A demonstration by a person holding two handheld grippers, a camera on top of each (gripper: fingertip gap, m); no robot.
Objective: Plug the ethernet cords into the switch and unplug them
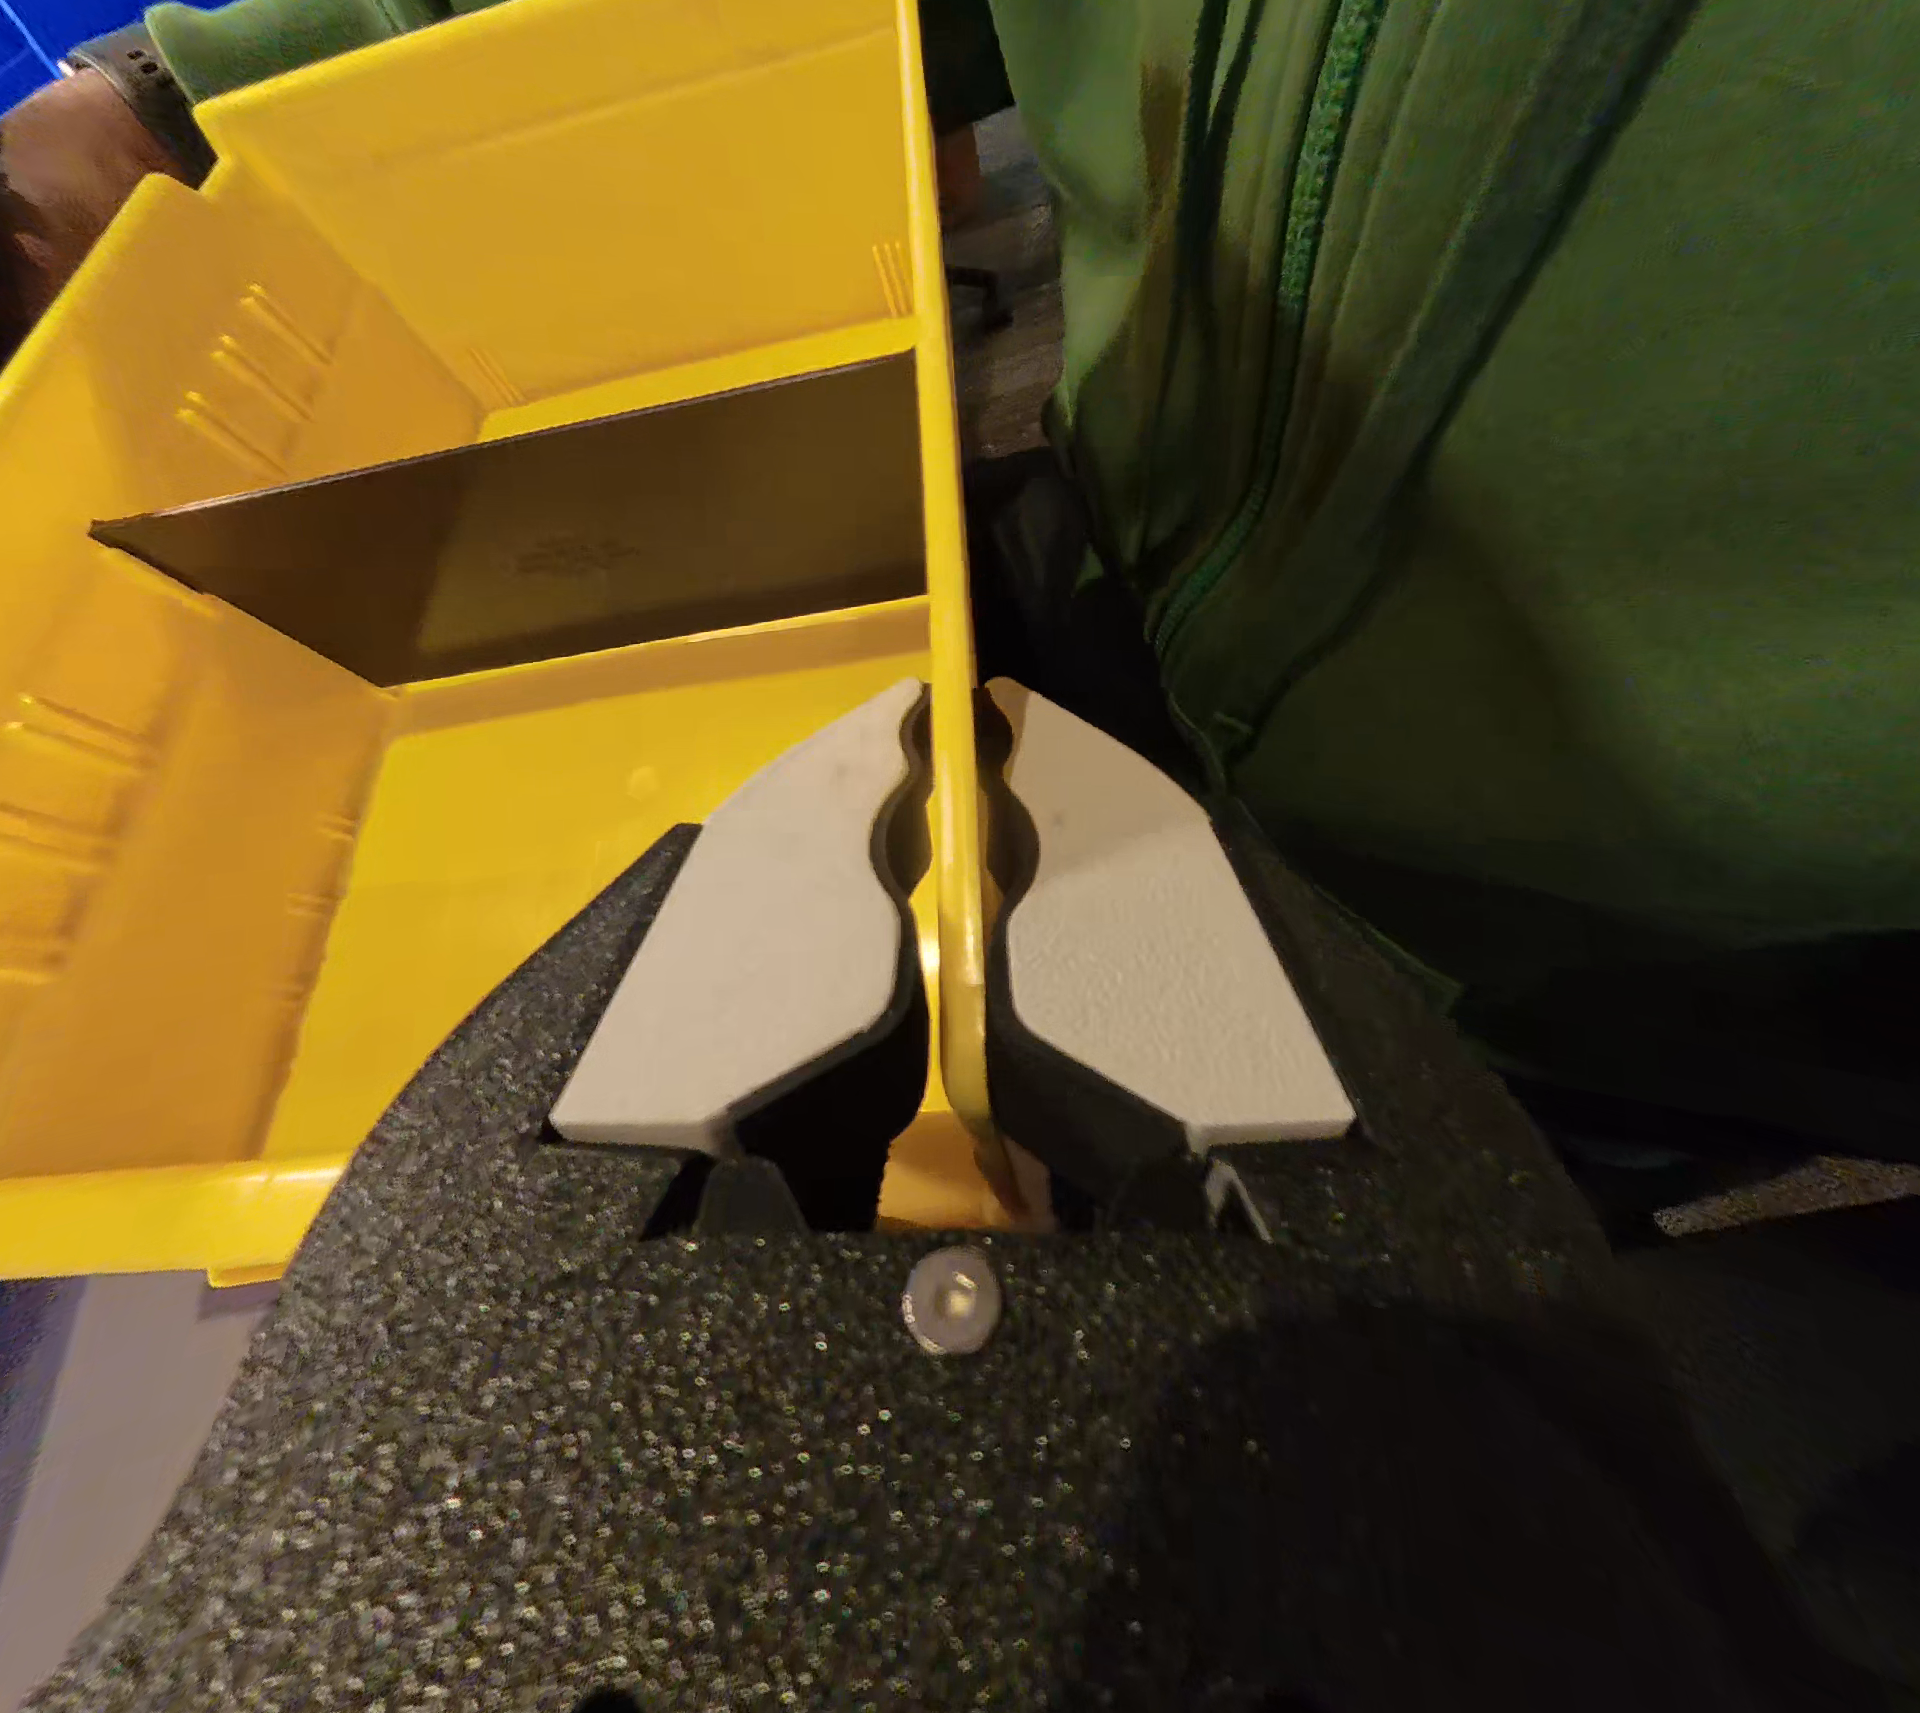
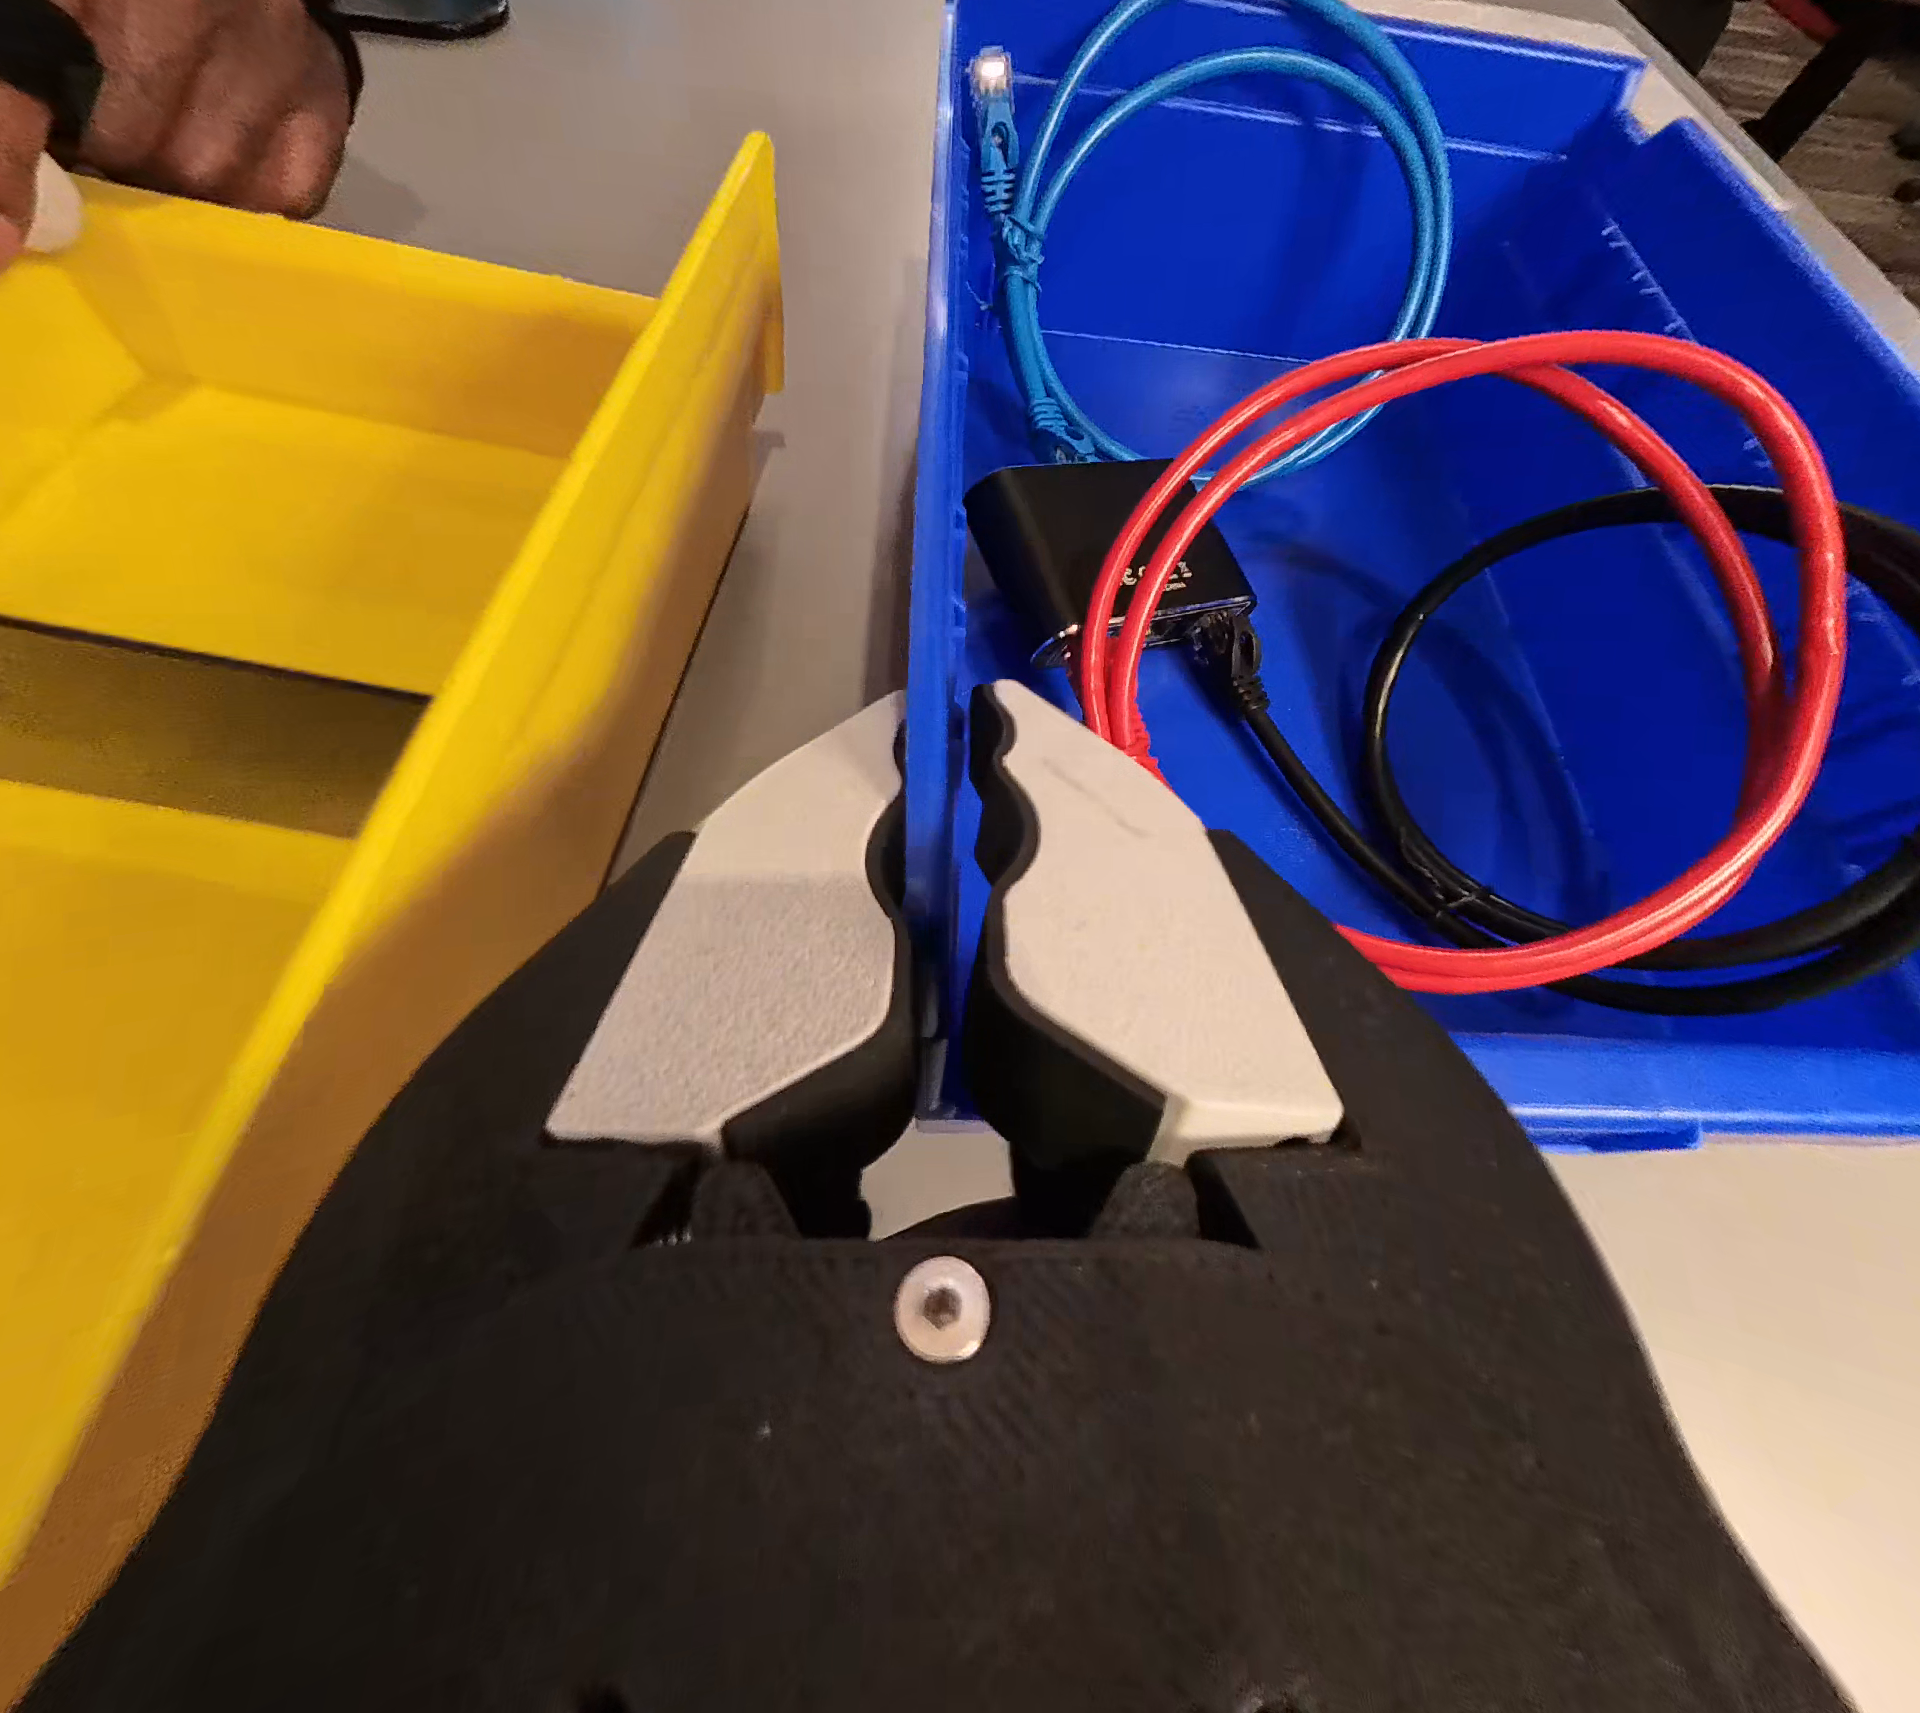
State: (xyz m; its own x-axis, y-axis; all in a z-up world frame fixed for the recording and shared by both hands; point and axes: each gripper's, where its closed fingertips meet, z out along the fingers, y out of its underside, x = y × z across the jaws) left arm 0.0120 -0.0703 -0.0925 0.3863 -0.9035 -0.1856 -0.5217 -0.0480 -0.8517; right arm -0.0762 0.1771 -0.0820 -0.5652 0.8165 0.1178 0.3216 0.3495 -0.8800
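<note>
In the right wrist view a blue bin (image 2: pixel 1558 1113) holds a black switch (image 2: pixel 1081 541), a coiled blue ethernet cord (image 2: pixel 1236 63), a red cord (image 2: pixel 1787 624) and a black cord (image 2: pixel 1392 687) whose plug sits at the switch's ports. My right gripper (image 2: pixel 940 718) is shut on the blue bin's left wall. In the left wrist view my left gripper (image 1: pixel 954 697) is shut on the right wall of a yellow bin (image 1: pixel 582 209), which holds nothing but a dark divider (image 1: pixel 582 531).
The yellow bin (image 2: pixel 499 624) stands left of the blue bin on a grey table (image 2: pixel 665 53). A person's hand (image 2: pixel 177 1) is at its far corner. A green jacket (image 1: pixel 1507 313) fills the right of the left wrist view. A monitor stand base (image 2: pixel 416 1) sits far left. The gap from one gripper's tips to the other's is roughly 25 cm.
</note>
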